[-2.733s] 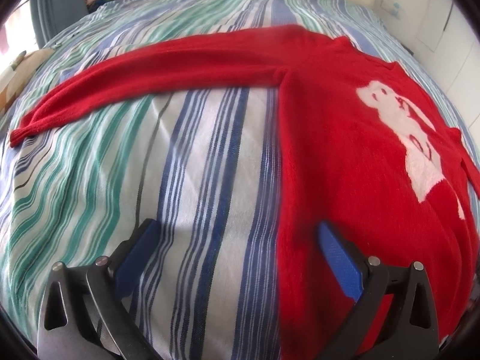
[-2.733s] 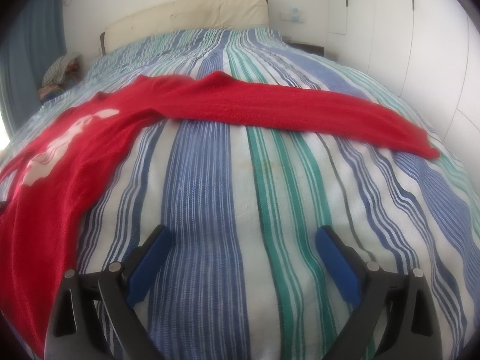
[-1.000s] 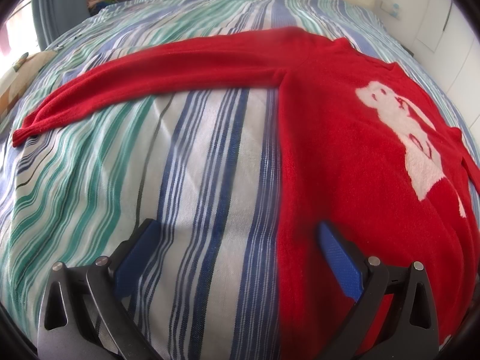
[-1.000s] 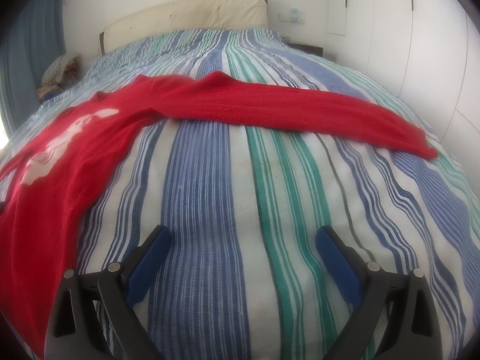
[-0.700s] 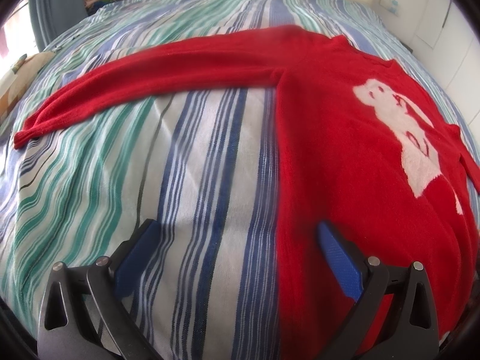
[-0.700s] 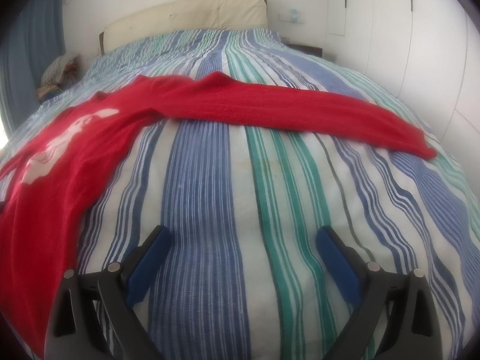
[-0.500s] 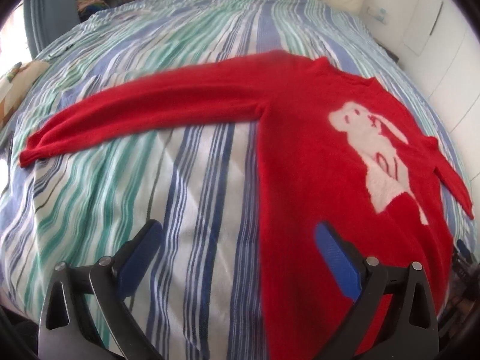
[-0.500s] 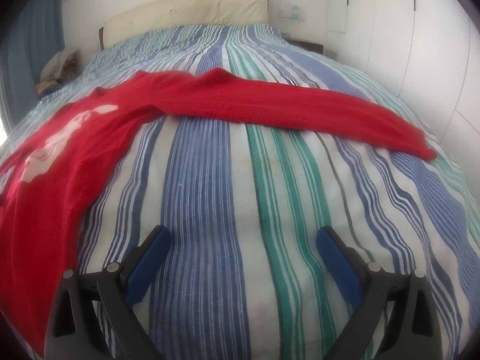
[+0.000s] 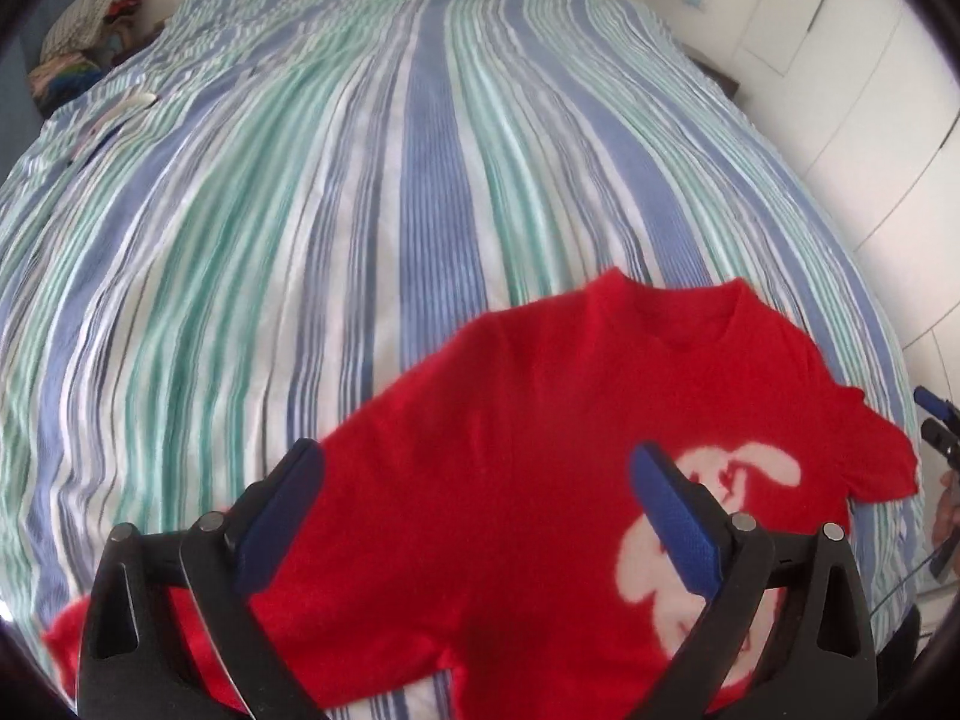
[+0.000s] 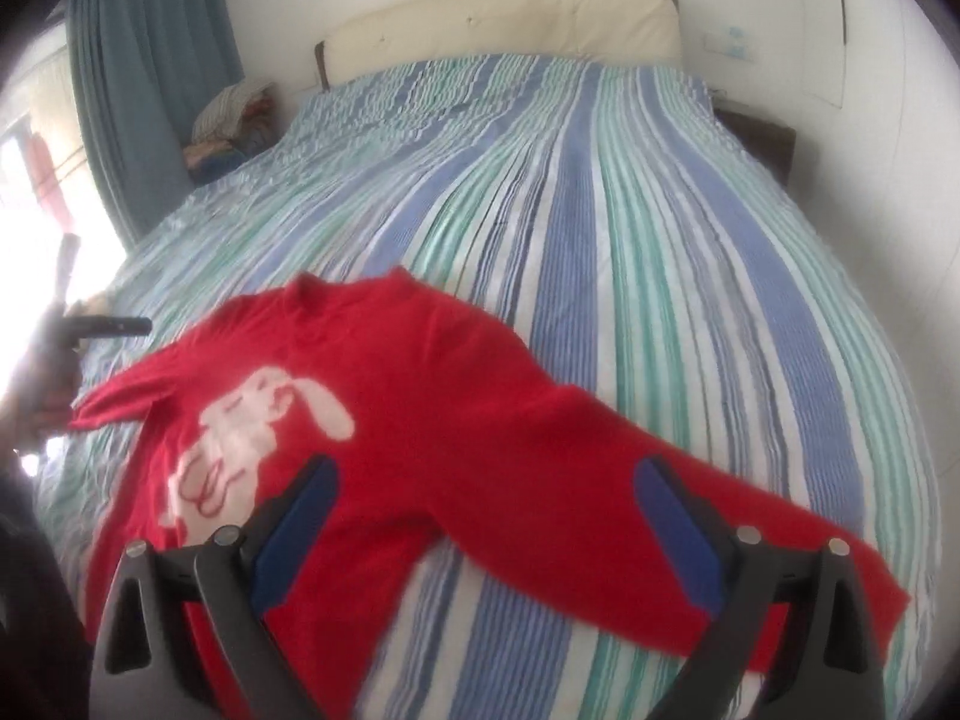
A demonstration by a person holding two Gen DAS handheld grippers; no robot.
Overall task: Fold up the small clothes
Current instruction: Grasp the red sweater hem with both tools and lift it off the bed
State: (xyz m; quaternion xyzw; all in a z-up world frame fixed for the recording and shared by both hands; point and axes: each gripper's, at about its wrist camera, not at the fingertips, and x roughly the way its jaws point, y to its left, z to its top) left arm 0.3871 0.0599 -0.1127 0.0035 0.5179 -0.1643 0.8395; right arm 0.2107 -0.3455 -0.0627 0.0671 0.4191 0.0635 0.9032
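1. Left wrist view: red sweater [image 9: 540,480] w/ white animal motif lies flat, face up, on striped bed [image 9: 360,180], neck hole toward headboard, body running back under the camera.
2. Left claw [image 9: 474,510] hangs above the garment's chest, jaws spread wide, nothing between the blue pads [image 9: 675,519]; no cloth gripped.
3. Right wrist view: right claw [image 10: 486,516] likewise gaping and empty, over the spot where one long sleeve leaves the body; sweater [image 10: 420,420] fills lower frame, sleeve trailing out to lower right.
4. Key relation: sweater's long axis runs roughly hem-to-neck, away from both claws toward the headboard; sleeves stick out sideways. Right claw is the nearer one to the outstretched sleeve in its view; the other sleeve, at lower left of the left view, sits nearer the left claw.
5. Judgement: fold not yet begun; likely first step is bringing each sleeve in across the chest, each claw taking its own side. Frames blurred, so cuff detail can't be read.
6. Clothes pile [image 10: 234,120] sits beside the bed, by the curtain [image 10: 150,60].
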